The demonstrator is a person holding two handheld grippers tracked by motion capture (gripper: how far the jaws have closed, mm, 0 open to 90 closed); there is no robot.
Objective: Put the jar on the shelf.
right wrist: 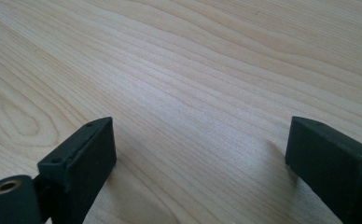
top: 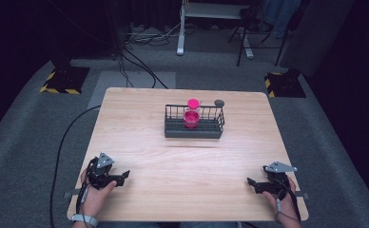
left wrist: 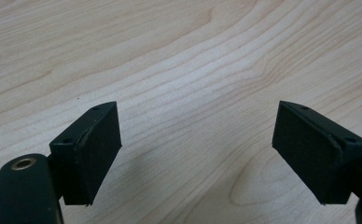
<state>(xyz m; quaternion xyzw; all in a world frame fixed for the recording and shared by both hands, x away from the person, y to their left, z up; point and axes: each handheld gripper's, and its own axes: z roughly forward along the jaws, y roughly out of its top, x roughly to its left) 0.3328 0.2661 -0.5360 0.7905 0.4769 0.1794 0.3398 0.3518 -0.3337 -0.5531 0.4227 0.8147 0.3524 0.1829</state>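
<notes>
My left gripper [top: 125,175] and right gripper [top: 249,181] both rest wide open and empty, well short of the wire basket [top: 194,128]. A pink cup [top: 191,118] stands inside it. Reaching in carelessly, I'd likely snag the wires and tip it.

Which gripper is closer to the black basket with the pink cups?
Left, slightly. The left gripper sits near-left of the basket; the right gripper sits near-right, a bit farther.
</notes>
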